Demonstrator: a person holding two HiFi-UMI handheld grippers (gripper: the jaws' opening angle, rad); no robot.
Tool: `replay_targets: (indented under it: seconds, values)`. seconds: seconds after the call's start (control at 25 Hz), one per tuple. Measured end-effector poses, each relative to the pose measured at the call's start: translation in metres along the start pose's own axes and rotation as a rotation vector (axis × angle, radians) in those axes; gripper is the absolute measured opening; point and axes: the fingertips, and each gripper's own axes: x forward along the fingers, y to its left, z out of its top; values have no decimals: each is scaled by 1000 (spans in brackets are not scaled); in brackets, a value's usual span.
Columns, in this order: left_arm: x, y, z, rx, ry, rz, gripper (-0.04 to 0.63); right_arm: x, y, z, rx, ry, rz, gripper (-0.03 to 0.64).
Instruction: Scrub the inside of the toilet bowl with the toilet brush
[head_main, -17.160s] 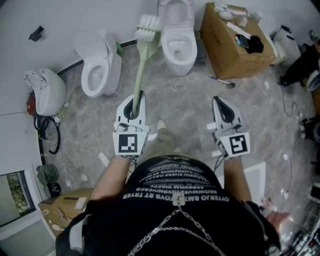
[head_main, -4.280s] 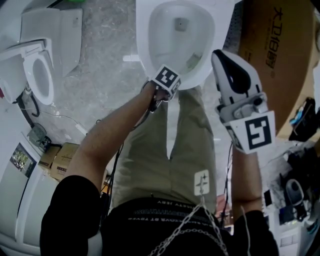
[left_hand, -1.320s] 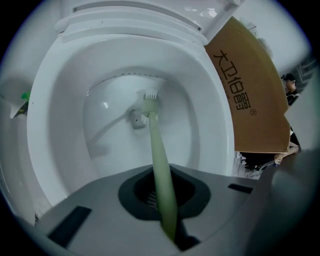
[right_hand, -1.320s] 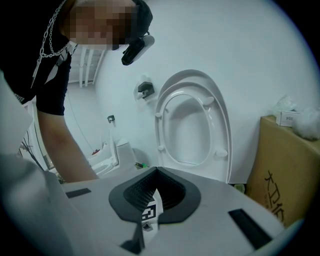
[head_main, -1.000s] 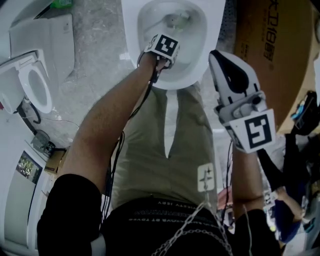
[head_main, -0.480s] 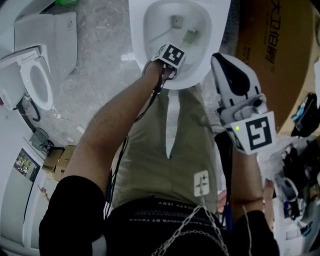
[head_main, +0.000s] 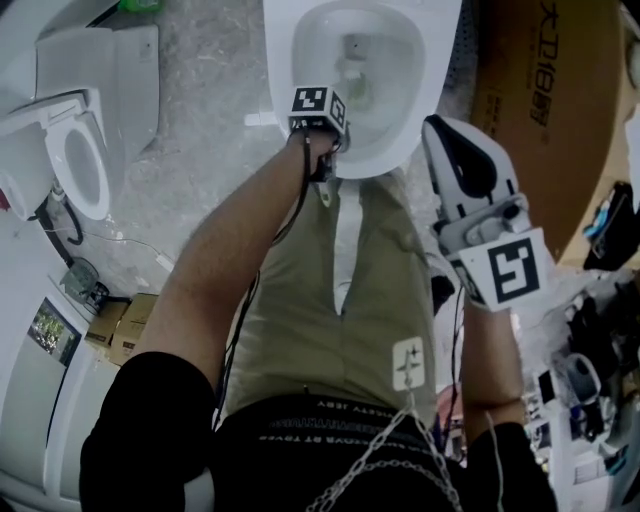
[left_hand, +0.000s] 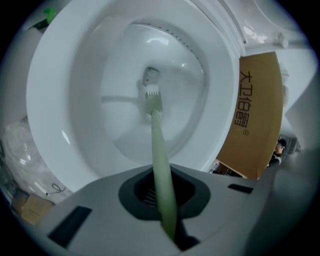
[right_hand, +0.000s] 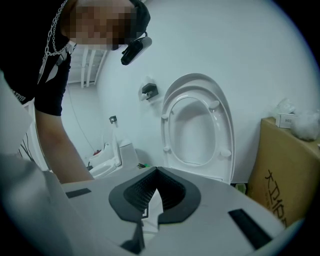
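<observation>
Left tongs (left_hand: 161, 196) clamp the brush (left_hand: 152, 102), right tongs (right_hand: 154, 194) sit together empty; pressing hard on the bowl (left_hand: 75, 105) could twist it loose.

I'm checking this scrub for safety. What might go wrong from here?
The left gripper holds the toilet brush only by its slim handle, far from the head, so hard strokes may twist or slip it in the jaws. The brush head sits at the drain opening of the toilet bowl; pushing deeper might wedge it there.
</observation>
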Motion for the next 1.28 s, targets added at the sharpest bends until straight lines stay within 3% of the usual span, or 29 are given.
replay_targets:
  seconds: [0.2,0.36,0.52,0.64,0.76,0.96,1.08,1.28]
  values:
    - [-5,16,1,-79,-50,31,3,-10,2,9,-10,-6,-17,3]
    - [-23,16,8,-36,-144,58,3,-23,6,13,-13,-18,-33,3]
    - [-54,0,8,99,-259,75,3,-41,10,16,-18,-20,-56,3]
    - [-89,-19,-3,243,-365,104,3,-56,10,24,-12,-34,-87,3]
    - [-135,-45,-18,375,-528,119,3,-71,12,31,-16,-50,-109,3]
    - [-215,-104,-46,523,-820,104,3,-90,7,43,-30,-64,-145,3]
    - [-269,-139,-70,629,-969,103,3,-100,12,67,-41,-96,-163,3]
    - [-378,-194,-101,782,-1268,166,3,-116,21,121,-96,-165,-170,3]
